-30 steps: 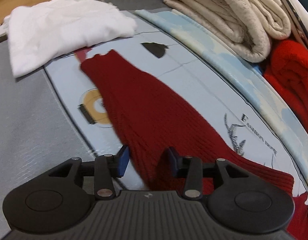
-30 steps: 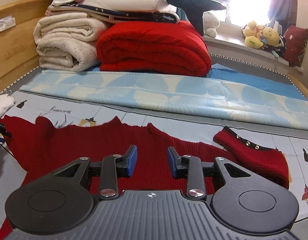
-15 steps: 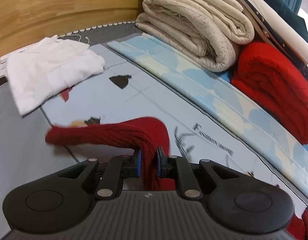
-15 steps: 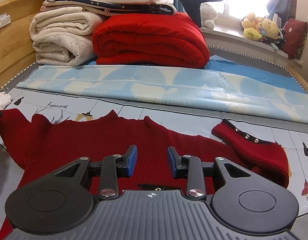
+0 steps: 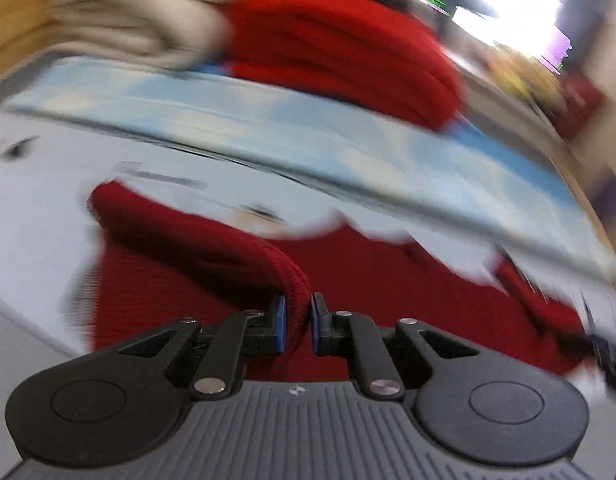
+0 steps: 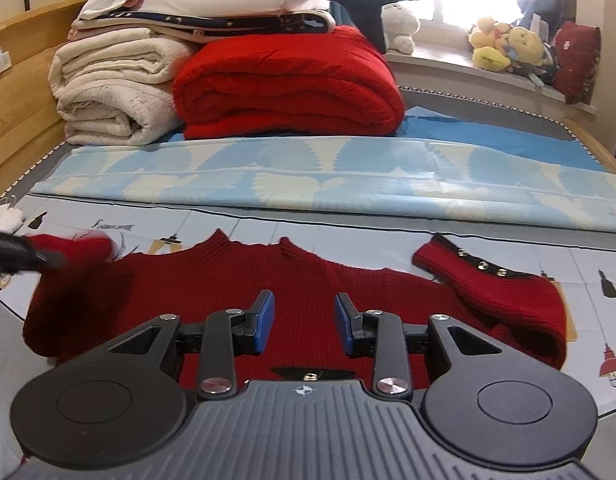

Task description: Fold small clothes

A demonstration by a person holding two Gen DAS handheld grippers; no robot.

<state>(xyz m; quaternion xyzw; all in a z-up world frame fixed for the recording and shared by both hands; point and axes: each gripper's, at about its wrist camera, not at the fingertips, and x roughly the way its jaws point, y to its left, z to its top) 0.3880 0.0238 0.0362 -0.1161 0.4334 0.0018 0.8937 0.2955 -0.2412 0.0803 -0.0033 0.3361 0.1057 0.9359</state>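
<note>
A dark red knitted sweater [image 6: 235, 280] lies flat on the printed bed sheet [image 6: 348, 240], neck away from me. My left gripper [image 5: 297, 304] is shut on the sweater's left sleeve [image 5: 211, 248], which hangs folded above the body; this view is blurred by motion. In the right wrist view the left gripper [image 6: 11, 256] shows as a dark blur at the left edge with the sleeve in it. My right gripper [image 6: 303, 312] stands open over the middle of the sweater, nothing between its fingers. The right sleeve [image 6: 500, 292], with metal buttons, is folded inward.
At the back are a folded red blanket [image 6: 283, 84], rolled cream blankets [image 6: 107, 92] and a light blue patterned cloth [image 6: 328, 176]. A white garment [image 6: 3, 218] lies far left. A wooden bed frame [image 6: 11, 52] runs along the left. Plush toys [image 6: 504, 48] sit on the sill.
My left gripper closed on the left sleeve, lifted it and swung it to the right over the sweater's body. The right gripper stayed where it was, still open.
</note>
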